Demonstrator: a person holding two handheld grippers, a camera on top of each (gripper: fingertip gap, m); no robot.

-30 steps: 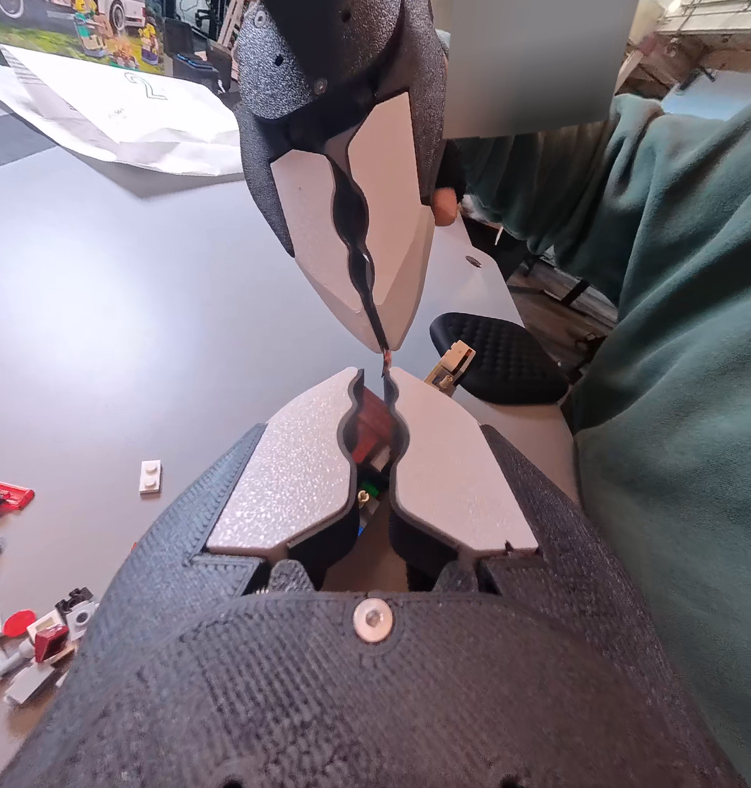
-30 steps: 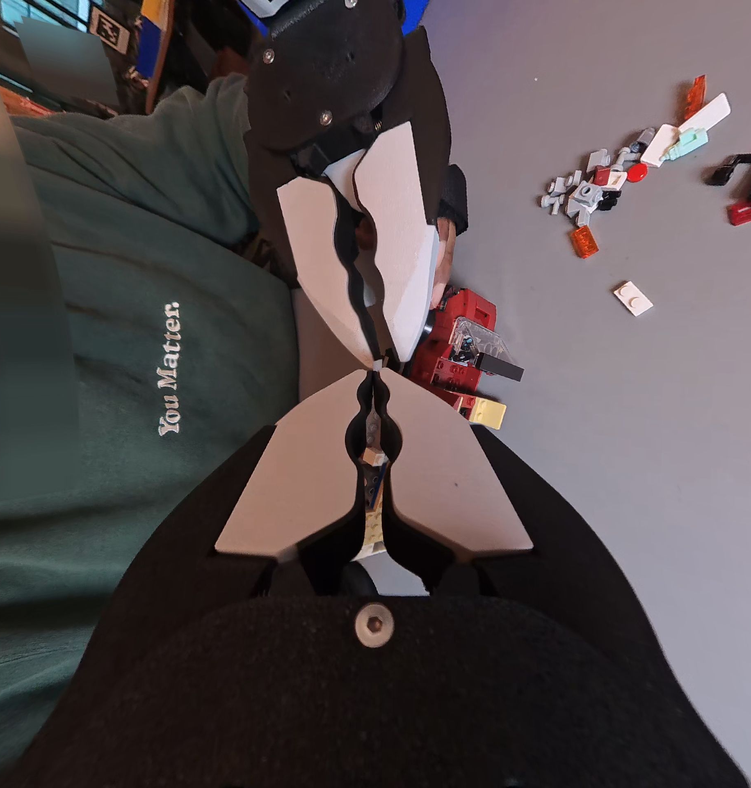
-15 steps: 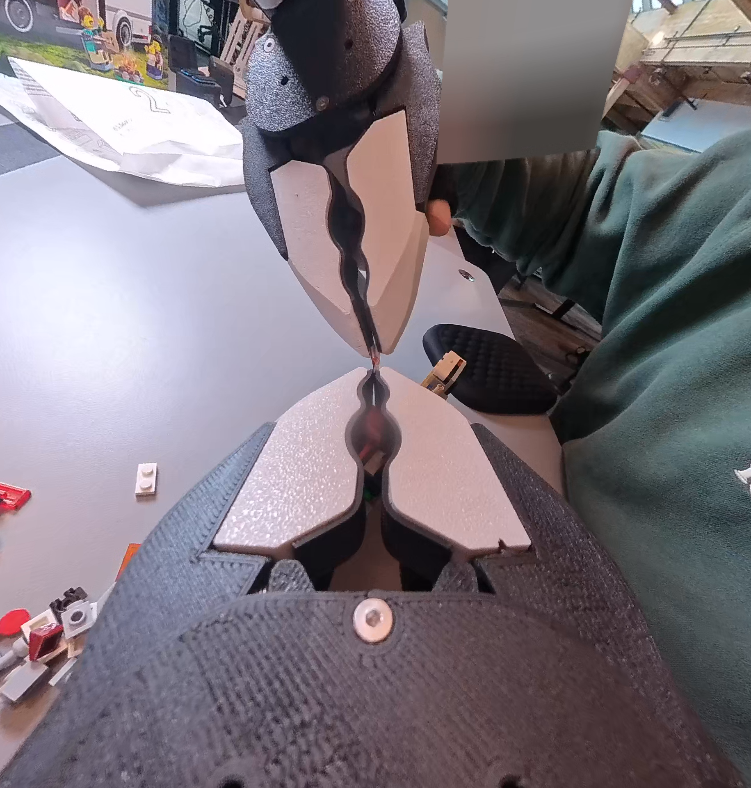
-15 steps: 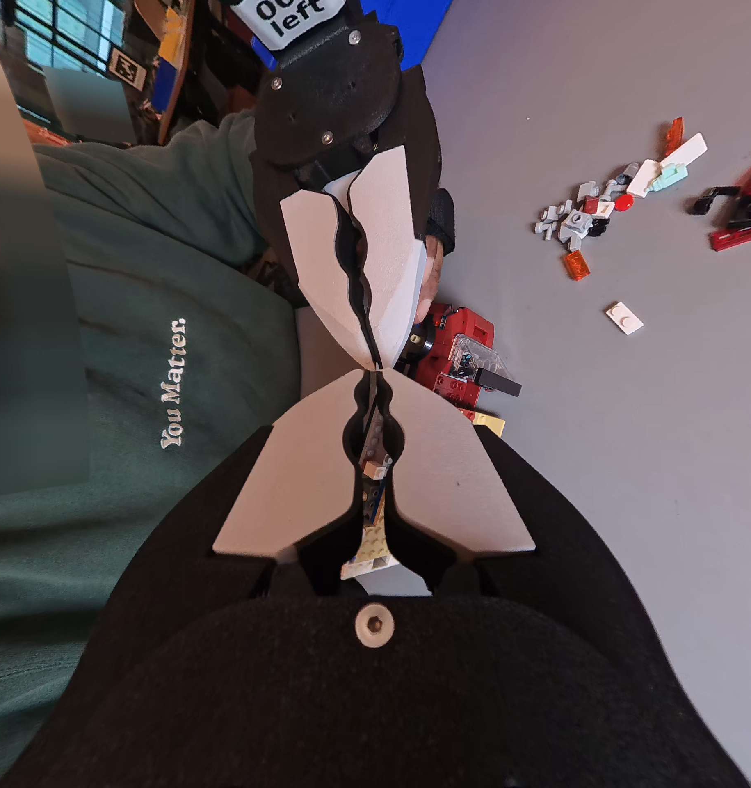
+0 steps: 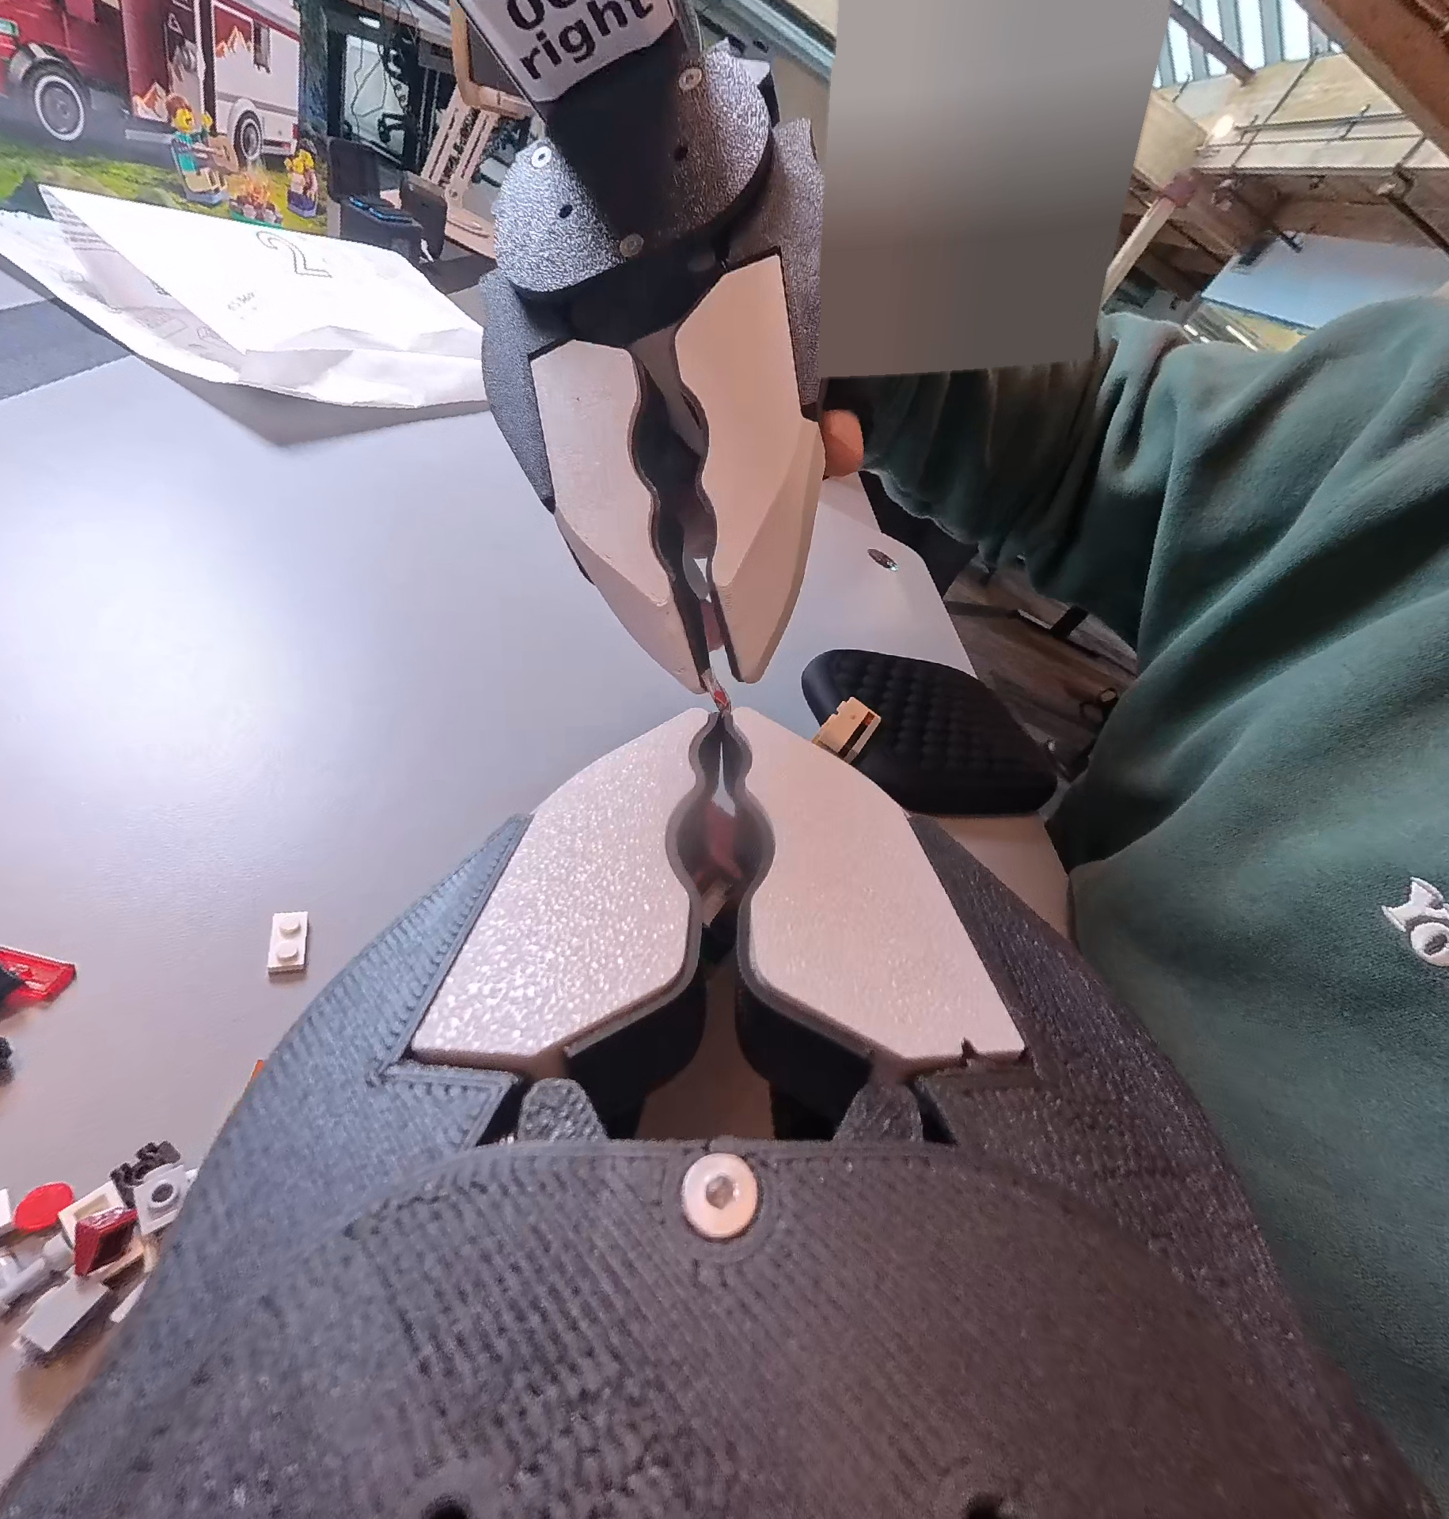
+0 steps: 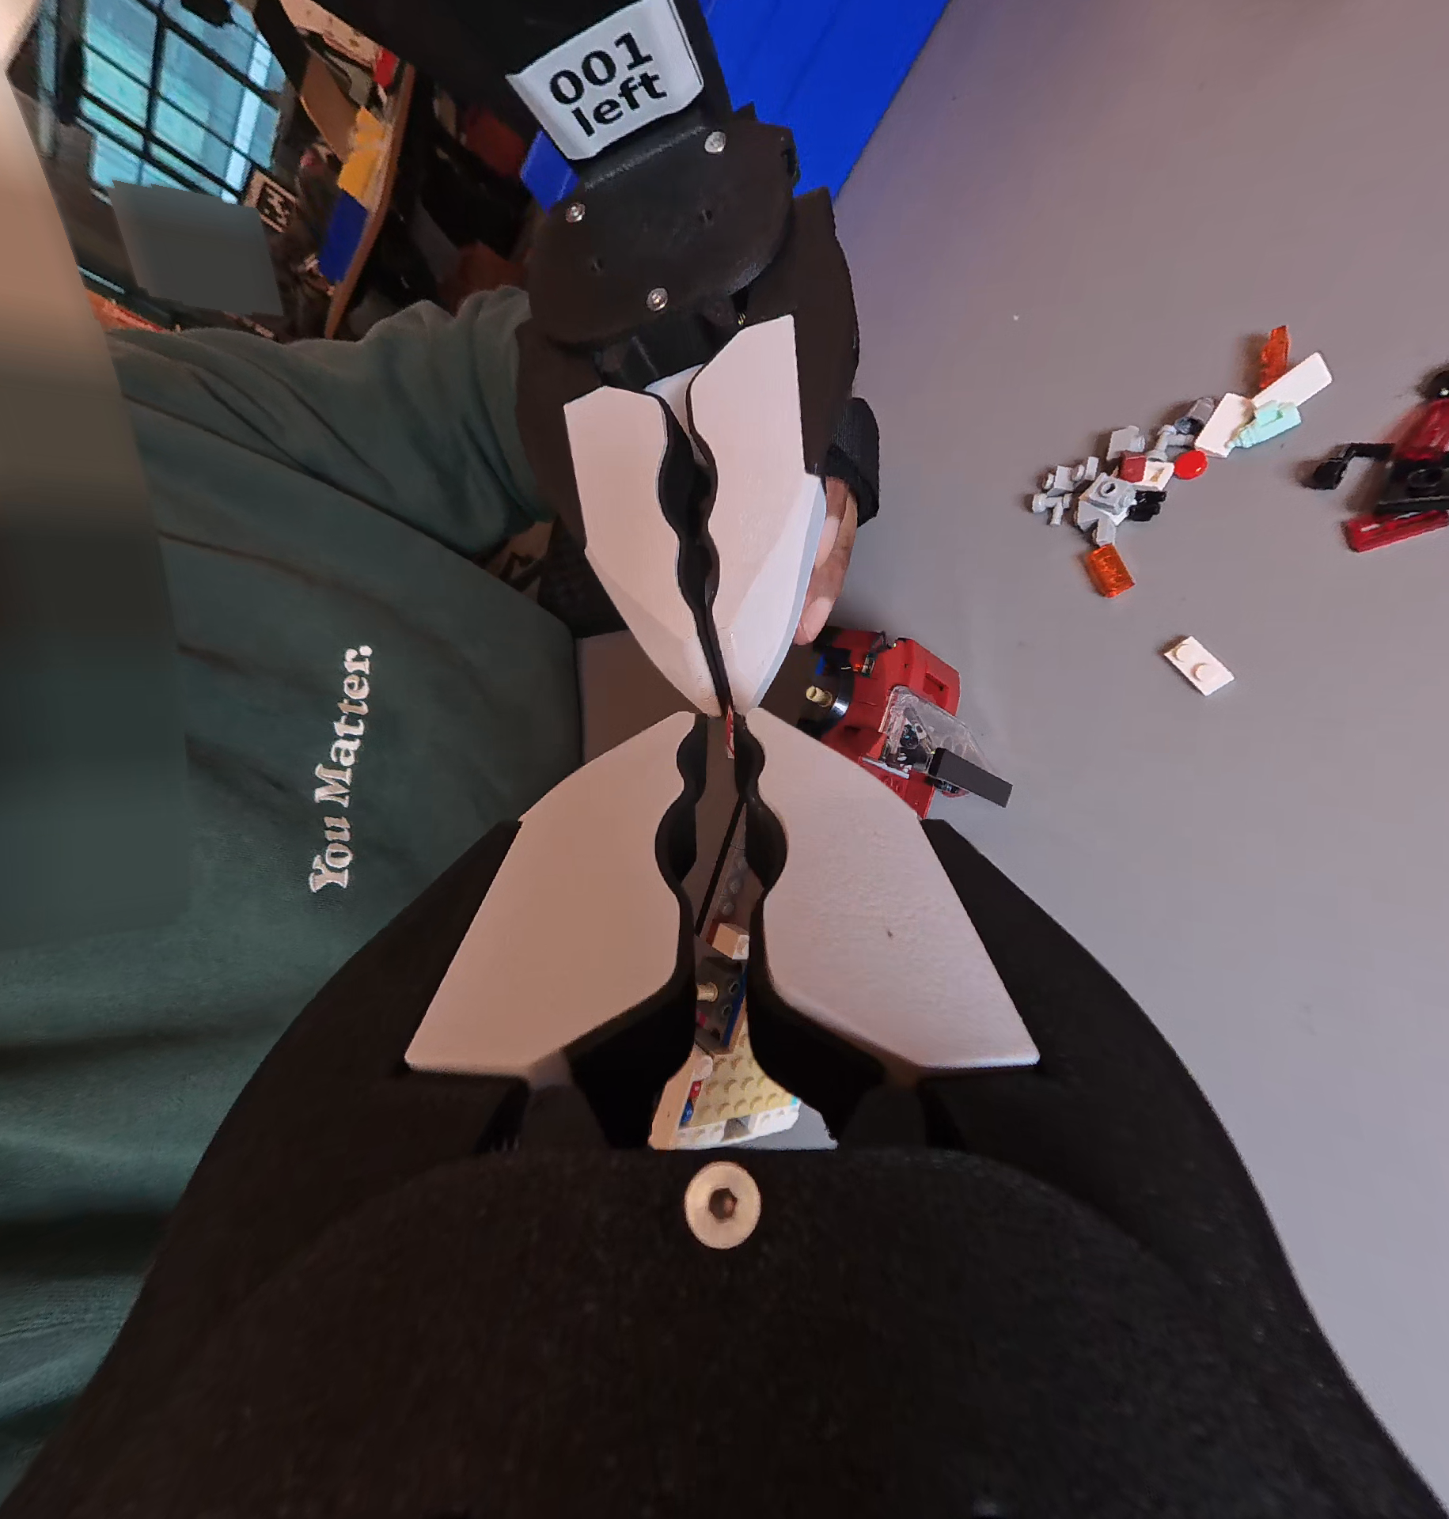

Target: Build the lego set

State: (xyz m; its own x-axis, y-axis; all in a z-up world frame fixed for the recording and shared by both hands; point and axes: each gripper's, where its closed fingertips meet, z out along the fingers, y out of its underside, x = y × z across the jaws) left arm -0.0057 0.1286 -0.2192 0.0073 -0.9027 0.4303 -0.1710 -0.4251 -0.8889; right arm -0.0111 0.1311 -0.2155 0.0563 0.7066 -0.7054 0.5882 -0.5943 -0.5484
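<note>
Grey and matte, the surface (image 5: 211, 657) runs out beneath us, scattered with loose bricks. Nearest in the left wrist view, our left hand-held gripper (image 5: 719, 719) has its jaws drawn together, with something small and reddish showing in the slot behind the tips; we cannot tell whether it is actually clamped. Tip to tip with it, our right hand-held gripper (image 5: 714, 678) pinches a thin red sliver (image 5: 717, 699) at its very point, though the piece is too small to name. From the right wrist view, a tan and white studded plate (image 6: 733, 1093) lies below our jaws, and the red lego vehicle (image 6: 893, 723) sits just beyond, to the right. Farther right lie a white two-stud plate (image 6: 1198, 666) and a heap of small parts (image 6: 1115, 485). We judge the risk to be the sliver slipping or twisting during the handover, since both grips sit at the extreme tips.
</note>
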